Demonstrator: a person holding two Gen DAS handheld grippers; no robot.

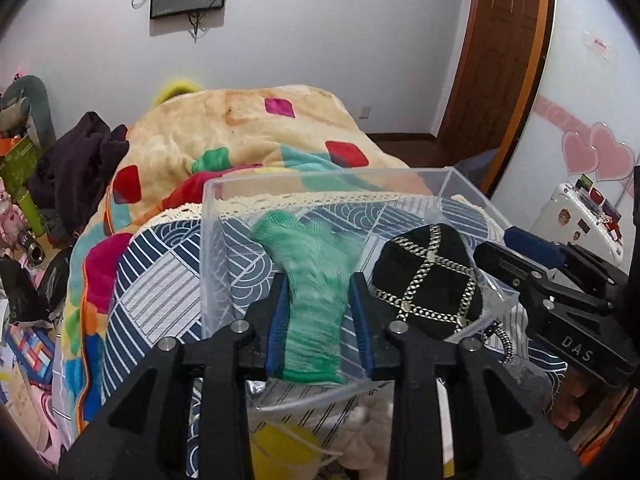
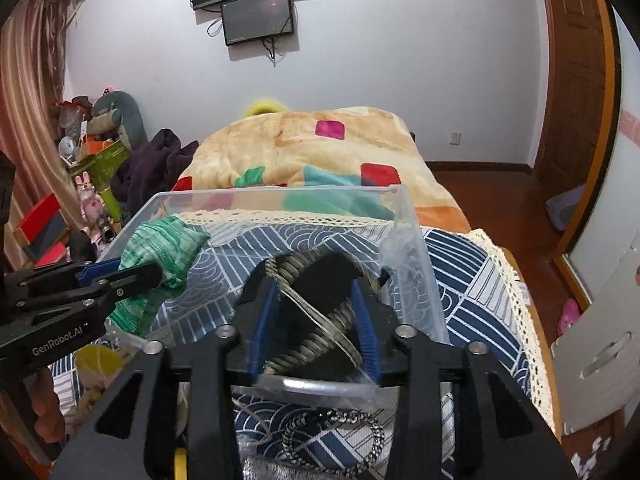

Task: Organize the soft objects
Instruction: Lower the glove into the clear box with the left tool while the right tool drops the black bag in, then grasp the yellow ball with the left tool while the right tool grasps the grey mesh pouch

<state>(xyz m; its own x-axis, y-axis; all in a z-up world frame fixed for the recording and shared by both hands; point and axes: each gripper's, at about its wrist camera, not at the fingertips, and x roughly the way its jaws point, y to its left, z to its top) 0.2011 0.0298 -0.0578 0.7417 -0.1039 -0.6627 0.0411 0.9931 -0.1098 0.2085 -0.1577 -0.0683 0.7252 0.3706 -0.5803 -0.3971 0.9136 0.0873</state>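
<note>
A clear plastic bin (image 1: pixel 224 200) (image 2: pixel 404 216) stands on the bed's patterned blue cover. My left gripper (image 1: pixel 318 280) is shut on a green knitted cloth (image 1: pixel 310 276) and holds it over the bin's left half; the cloth also shows in the right wrist view (image 2: pixel 160 256). My right gripper (image 2: pixel 314 284) is shut on a black pouch with crossed metal chains (image 2: pixel 320 280) inside the bin's right half; the pouch also shows in the left wrist view (image 1: pixel 428 280).
A fleece blanket with coloured squares (image 2: pixel 312 148) is heaped on the bed behind the bin. A chain loop (image 2: pixel 332 440) and a yellow item (image 1: pixel 280 452) lie in front of the bin. Clutter fills the left floor; a wooden door (image 2: pixel 576 72) is at the right.
</note>
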